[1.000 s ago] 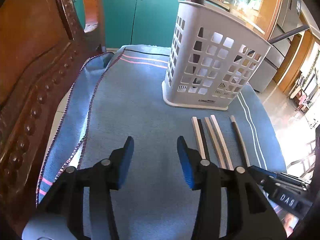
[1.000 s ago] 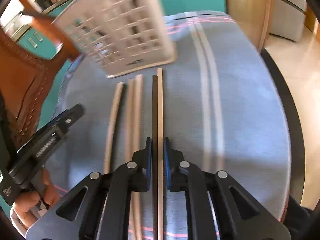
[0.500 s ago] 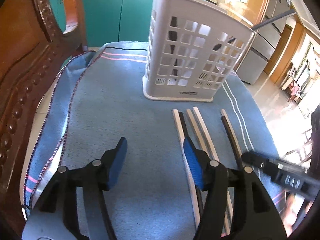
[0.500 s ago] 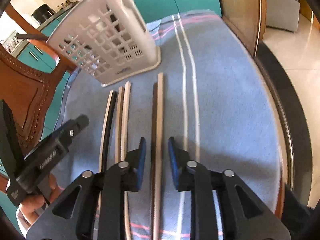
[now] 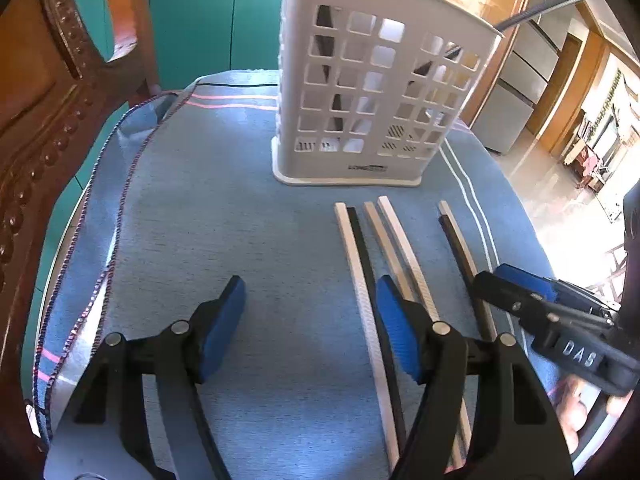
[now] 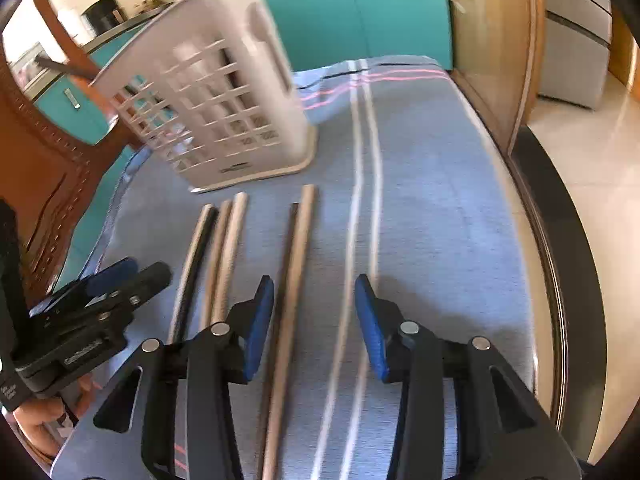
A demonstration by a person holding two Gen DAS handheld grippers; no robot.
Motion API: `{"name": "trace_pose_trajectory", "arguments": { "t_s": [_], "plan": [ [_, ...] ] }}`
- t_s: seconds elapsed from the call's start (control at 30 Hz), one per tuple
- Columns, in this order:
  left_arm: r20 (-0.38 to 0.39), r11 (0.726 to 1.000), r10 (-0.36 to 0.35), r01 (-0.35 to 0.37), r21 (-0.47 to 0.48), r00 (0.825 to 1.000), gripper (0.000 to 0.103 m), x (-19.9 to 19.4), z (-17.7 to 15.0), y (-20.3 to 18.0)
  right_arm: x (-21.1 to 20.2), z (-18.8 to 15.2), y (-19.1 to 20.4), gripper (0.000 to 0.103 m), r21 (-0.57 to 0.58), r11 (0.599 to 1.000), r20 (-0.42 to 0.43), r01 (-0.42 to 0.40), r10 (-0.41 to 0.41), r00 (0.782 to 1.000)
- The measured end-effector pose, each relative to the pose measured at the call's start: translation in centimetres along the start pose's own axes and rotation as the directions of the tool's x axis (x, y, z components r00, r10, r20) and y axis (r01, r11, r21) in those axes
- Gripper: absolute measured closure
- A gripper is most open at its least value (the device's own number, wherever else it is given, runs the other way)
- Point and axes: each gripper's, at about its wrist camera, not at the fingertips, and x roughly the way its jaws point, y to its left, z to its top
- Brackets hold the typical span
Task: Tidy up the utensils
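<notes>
With both the left tongs [image 5: 310, 330] and right tongs [image 6: 315, 324] being held open and empty, the chopsticks [image 6: 294, 280] are lying at centre frame below the caddy [image 6: 216, 112], so a pick-up is judged pending, requiring closure on one.

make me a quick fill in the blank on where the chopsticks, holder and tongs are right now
1. The chopsticks lie flat on the blue ____.
2. The white holder stands ____ on the cloth, beyond the chopsticks.
3. Both the left tongs and the right tongs are ____ and grip nothing.

Missing words: cloth; upright; open
</notes>
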Motion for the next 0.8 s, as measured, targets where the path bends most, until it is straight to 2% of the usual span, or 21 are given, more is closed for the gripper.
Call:
{"name": "trace_pose_trajectory", "arguments": {
  "t_s": [0.4,0.53,0.8],
  "plan": [
    [-0.013,1.0,0.012,-0.012,0.011,1.0,0.03,0.6,-0.1,0.0,0.8,-0.7,2.3,0.058,-0.142,0.985,0.034,0.103,-0.099,0.994],
    [-0.017,1.0,0.015,-0.015,0.016,1.0,0.03,0.6,-0.2,0.0,0.9,-0.8,2.6,0.053,-0.16,0.981,0.041,0.11,-0.105,0.994],
    [-0.019,1.0,0.015,-0.015,0.017,1.0,0.029,0.7,-0.3,0.0,1.0,-0.9,2.7,0.053,-0.158,0.981,0.046,0.112,-0.106,0.993]
  ]
}}
